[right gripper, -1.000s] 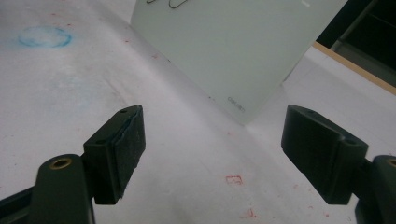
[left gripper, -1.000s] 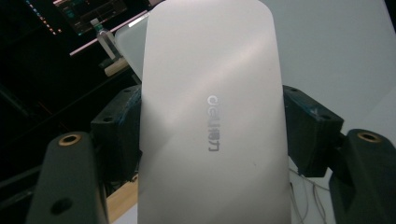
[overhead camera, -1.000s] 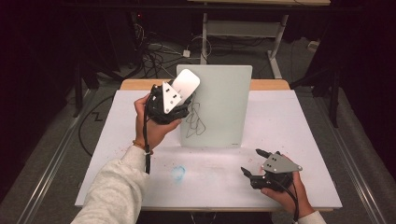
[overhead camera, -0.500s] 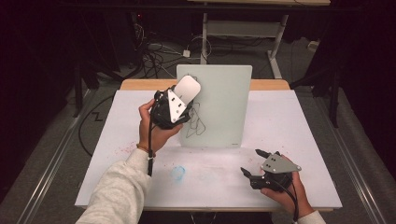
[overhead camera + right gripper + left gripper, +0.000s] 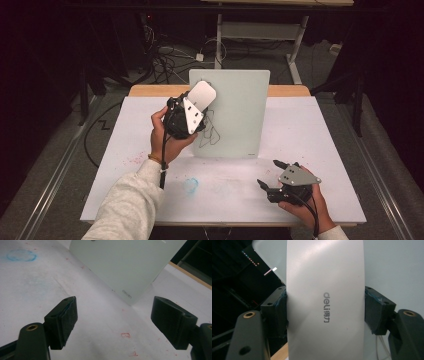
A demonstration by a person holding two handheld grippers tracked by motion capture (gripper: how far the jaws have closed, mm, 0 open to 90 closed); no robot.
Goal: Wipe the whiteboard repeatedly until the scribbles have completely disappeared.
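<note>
Looks like mid-wipe on the whiteboard, propped up near the back of the desk and leaning away. Black scribble sitting on its lower left part, right next to the left tongs.

Key relation: eraser held up against the board's upper left corner area, scribble just below and slightly right of it. So probably a downward drag to catch the lines. Long axis of the eraser running up and away from the hand, tilted a bit to the right in the high view; in the left gripper view going straight up between the pads, with the "deli" logo reading sideways. Hard to say if the eraser face is actually touching the glass or just hovering in front of it.

Left tongs: closed snug on the eraser, one pad on each long edge, gripping about the middle of its length. Way nearer the scribble than the other side.

Right tongs: spread wide, nothing between them, parked low over the front right of the desk, well apart from the board, aimed toward its lower right corner. Faint blue smudge and red specks on the desk cover, not part of the job as far as can be judged.
</note>
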